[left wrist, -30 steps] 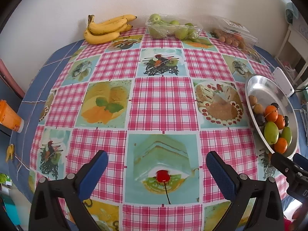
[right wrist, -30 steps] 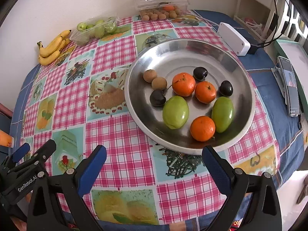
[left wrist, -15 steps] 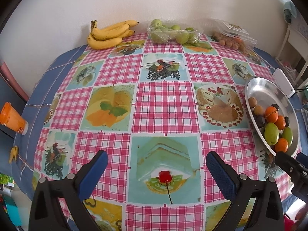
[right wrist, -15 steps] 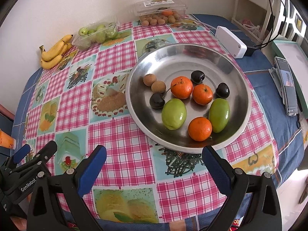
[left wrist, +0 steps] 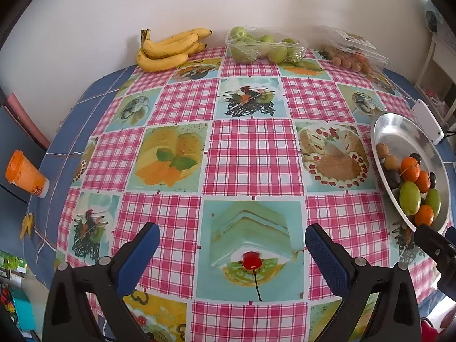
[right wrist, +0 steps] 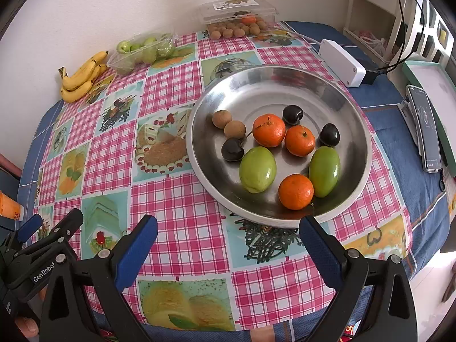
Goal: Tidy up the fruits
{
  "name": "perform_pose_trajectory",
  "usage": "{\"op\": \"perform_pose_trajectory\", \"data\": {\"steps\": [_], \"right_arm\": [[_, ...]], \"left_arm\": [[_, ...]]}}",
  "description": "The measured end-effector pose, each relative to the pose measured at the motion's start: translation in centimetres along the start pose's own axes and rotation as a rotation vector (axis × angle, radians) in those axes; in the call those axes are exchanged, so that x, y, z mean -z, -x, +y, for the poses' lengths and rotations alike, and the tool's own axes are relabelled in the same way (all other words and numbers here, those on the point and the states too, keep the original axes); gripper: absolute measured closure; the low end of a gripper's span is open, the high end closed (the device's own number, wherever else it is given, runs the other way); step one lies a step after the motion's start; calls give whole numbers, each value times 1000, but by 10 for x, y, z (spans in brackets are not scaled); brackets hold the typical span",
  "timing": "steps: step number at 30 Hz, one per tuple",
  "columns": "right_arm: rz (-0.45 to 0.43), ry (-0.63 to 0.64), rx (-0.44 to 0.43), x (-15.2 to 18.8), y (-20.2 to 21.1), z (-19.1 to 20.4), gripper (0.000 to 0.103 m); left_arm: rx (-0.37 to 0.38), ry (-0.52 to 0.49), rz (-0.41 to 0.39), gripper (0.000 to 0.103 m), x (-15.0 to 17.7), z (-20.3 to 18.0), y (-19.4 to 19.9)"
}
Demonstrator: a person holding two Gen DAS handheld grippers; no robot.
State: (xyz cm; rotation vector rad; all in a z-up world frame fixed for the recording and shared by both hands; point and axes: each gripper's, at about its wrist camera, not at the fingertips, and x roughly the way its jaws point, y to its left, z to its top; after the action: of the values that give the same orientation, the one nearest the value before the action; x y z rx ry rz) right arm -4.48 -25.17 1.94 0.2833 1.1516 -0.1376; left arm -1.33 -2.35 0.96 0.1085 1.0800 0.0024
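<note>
A steel tray [right wrist: 285, 85] [left wrist: 399, 131] on the checked tablecloth holds three oranges [right wrist: 268, 130], two green fruits [right wrist: 257, 169], three dark plums [right wrist: 232, 150] and two small brown fruits [right wrist: 234, 129]. At the back wall lie bananas [left wrist: 168, 48] [right wrist: 81, 77], a clear tub of green fruit [left wrist: 262, 45] [right wrist: 142, 51] and a clear box of small brown fruits [left wrist: 353, 54] [right wrist: 239, 17]. My right gripper [right wrist: 228, 235] is open, empty, just short of the tray's near rim. My left gripper [left wrist: 232, 242] is open and empty over the tablecloth's near part, left of the tray.
An orange cup [left wrist: 24, 175] stands at the table's left edge. Right of the tray are a white box [right wrist: 342, 62] with a cable and a phone [right wrist: 426, 131] on a stand. White shelves [right wrist: 379, 14] stand at the back right.
Both grippers have drawn back and up from the table, so more of it shows. Their jaws stay open and no fruit has moved.
</note>
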Motion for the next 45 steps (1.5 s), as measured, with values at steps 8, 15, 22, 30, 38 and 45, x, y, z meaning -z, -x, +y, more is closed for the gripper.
{"op": "perform_pose_trajectory", "data": {"steps": [8, 15, 22, 30, 38, 45], "right_arm": [[-3, 3, 3, 0, 0, 0, 4], [-6, 9, 7, -1, 0, 1, 4], [-5, 9, 7, -1, 1, 1, 4], [-9, 9, 6, -2, 2, 1, 4], [-11, 7, 7, -1, 2, 2, 4], [-11, 7, 7, -1, 2, 2, 4]], "left_arm": [[14, -5, 7, 0, 1, -1, -2], [27, -3, 9, 0, 1, 0, -2], [27, -3, 10, 0, 1, 0, -3], [26, -2, 15, 0, 1, 0, -3], [25, -2, 20, 0, 2, 0, -4], [25, -1, 21, 0, 2, 0, -4]]}}
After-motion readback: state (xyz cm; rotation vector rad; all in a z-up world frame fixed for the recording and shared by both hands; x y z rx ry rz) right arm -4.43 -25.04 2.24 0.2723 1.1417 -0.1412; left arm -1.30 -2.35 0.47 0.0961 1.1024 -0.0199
